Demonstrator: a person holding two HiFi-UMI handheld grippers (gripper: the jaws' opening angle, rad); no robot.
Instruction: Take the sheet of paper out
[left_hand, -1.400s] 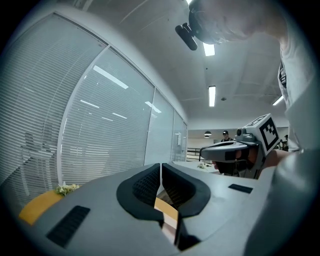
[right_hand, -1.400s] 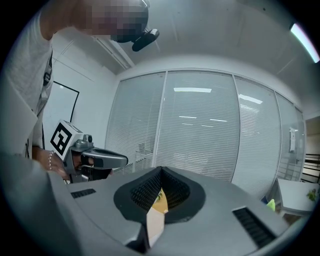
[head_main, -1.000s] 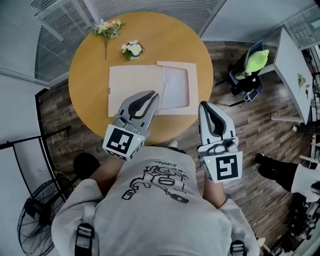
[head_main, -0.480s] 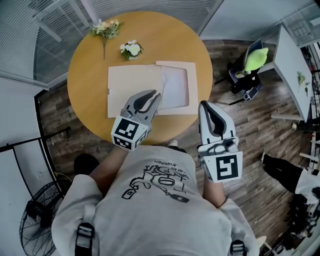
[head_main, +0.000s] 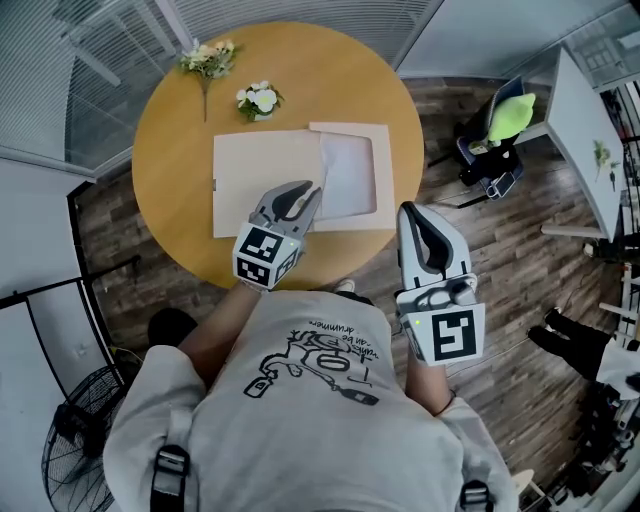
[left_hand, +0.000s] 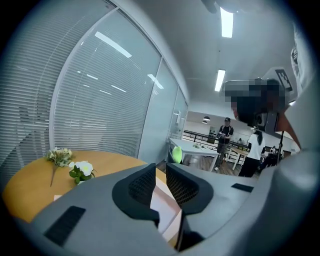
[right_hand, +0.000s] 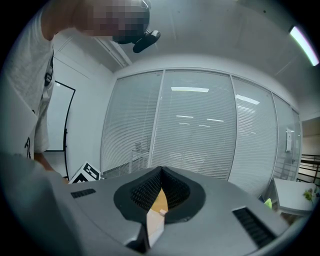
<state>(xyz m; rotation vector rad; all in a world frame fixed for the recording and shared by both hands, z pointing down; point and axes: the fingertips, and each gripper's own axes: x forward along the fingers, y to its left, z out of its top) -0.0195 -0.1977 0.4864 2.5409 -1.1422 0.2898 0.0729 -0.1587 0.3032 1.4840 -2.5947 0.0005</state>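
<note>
The sheet (head_main: 350, 178) is found just far-right of the left gripper (head_main: 306, 190), the nearer one. Its empty jaws have just been opening, narrowly. The right gripper (head_main: 418, 212) is shut.

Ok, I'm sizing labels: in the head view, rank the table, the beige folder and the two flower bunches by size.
1. table
2. beige folder
3. long-stemmed bunch and white bunch: they look about alike, so unranked.

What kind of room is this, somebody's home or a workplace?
Most likely an office. Glass walls with blinds run beside the round wooden table, strip lights are set in the ceiling, and people stand by a long white desk farther back.
</note>
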